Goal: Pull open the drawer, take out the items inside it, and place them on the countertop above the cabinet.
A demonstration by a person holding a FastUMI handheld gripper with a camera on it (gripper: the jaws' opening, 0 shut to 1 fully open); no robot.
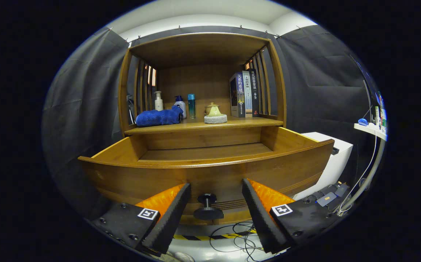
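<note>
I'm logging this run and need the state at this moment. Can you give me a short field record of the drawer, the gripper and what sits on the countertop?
drawer: pulled open, visible part of its floor bare
drawer knob: black, between the fingers, untouched
gripper: open, fingers either side of the knob
countertop: blue towel, pump bottle, two more bottles, small lidded pot, upright books
task stage: the towel may be the removed item; cannot confirm

Glossy varnished wood drawer [210, 171] with a matt dark plastic knob [207, 207], smooth wooden countertop [203, 125], plush blue cloth towel [158, 117], glazed ceramic teapot [214, 109], plastic bottles [179, 105], glossy paper book covers [245, 94], shiny floor [210, 251]
</note>
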